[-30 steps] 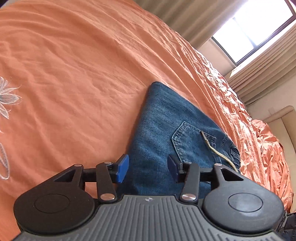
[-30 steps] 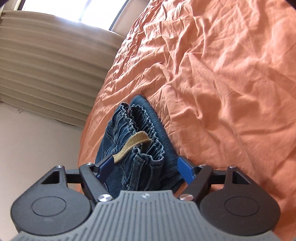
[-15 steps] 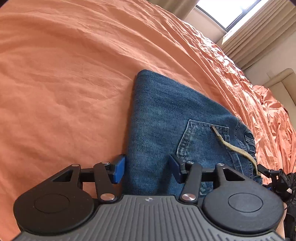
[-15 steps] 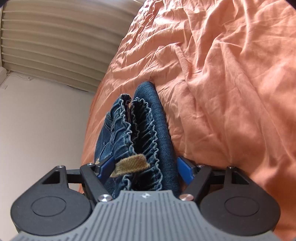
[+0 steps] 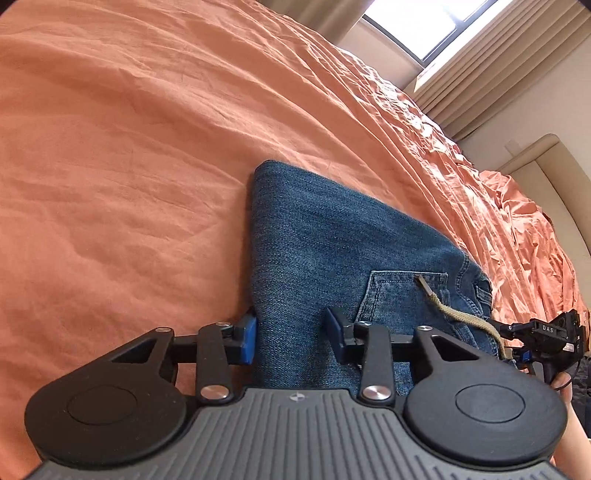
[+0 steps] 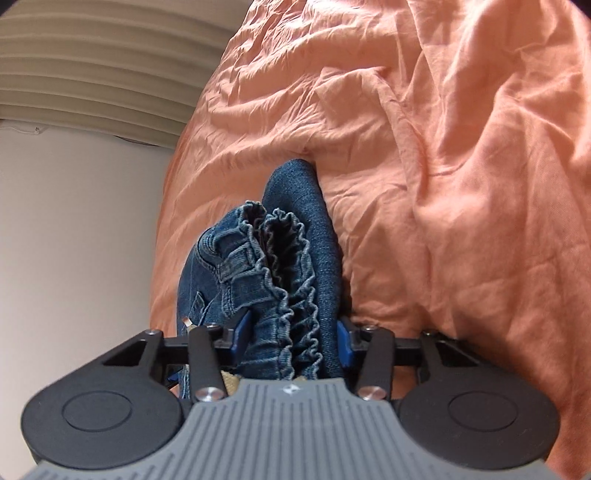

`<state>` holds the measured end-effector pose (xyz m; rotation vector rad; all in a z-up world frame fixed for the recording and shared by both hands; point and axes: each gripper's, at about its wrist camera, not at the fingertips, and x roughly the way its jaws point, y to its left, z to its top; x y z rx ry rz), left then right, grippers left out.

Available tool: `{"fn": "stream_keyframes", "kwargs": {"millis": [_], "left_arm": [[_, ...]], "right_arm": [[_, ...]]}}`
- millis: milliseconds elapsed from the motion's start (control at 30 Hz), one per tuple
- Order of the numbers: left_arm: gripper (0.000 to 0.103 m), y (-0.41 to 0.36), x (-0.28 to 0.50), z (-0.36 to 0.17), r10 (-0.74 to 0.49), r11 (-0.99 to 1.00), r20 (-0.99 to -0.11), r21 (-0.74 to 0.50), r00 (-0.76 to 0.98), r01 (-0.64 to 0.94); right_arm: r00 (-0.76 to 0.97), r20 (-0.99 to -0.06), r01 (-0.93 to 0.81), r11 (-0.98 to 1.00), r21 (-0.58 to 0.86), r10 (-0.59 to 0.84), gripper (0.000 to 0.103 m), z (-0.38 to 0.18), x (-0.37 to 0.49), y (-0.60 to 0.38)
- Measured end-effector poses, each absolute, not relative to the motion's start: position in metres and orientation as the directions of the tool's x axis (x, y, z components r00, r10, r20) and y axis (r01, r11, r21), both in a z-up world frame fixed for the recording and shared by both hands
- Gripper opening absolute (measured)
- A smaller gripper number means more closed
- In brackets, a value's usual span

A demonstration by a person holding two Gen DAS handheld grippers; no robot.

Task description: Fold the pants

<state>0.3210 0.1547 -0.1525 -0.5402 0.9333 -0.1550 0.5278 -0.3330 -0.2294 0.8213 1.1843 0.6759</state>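
Note:
The blue denim pants [image 5: 325,243] lie folded on the orange bed sheet [image 5: 129,147], back pocket and tan drawstring [image 5: 461,317] on top. My left gripper [image 5: 291,341] is open, its blue pads either side of the folded edge nearest me. In the right wrist view the ruffled elastic waistband [image 6: 284,280] runs between the pads of my right gripper [image 6: 290,341], which is open around the stacked layers. The right gripper also shows at the far right of the left wrist view [image 5: 546,336].
Wrinkled orange sheet [image 6: 443,166] surrounds the pants. A window [image 5: 424,26] with beige curtains [image 5: 491,74] is behind the bed. A cream headboard [image 5: 554,173] stands at right. A pale wall [image 6: 81,221] lies past the bed edge.
Both grippers have moved in closer to the pants. The right gripper now straddles the waistband stack with narrower jaws, and the drawstring has slipped under it.

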Motion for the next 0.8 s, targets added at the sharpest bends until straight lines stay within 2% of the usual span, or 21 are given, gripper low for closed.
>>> {"fn": "stream_keyframes", "kwargs": {"millis": [100, 200, 433, 800], "left_arm": [[0.020, 0.150, 0.320, -0.148, -0.329, 0.883, -0.733, -0.463, 0.596, -0.082], [0.008, 0.145, 0.319, -0.141, -0.298, 0.899, -0.741, -0.429, 0.602, -0.084], [0.006, 0.139, 0.312, -0.124, -0.265, 0.906, -0.729, -0.413, 0.631, -0.097], [0.006, 0.150, 0.285, -0.075, -0.239, 0.916, -0.685, -0.393, 0.688, -0.073]], "right_arm": [[0.266, -0.571, -0.068, 0.607, 0.792, 0.776, 0.029, -0.211, 0.526, -0.322], [0.284, -0.616, -0.118, 0.664, 0.738, 0.735, 0.026, -0.191, 0.524, -0.311], [0.322, -0.664, -0.168, 0.731, 0.662, 0.675, 0.022, -0.152, 0.504, -0.299], [0.347, -0.632, -0.295, 0.720, 0.628, 0.693, 0.019, -0.074, 0.458, -0.269]]}}
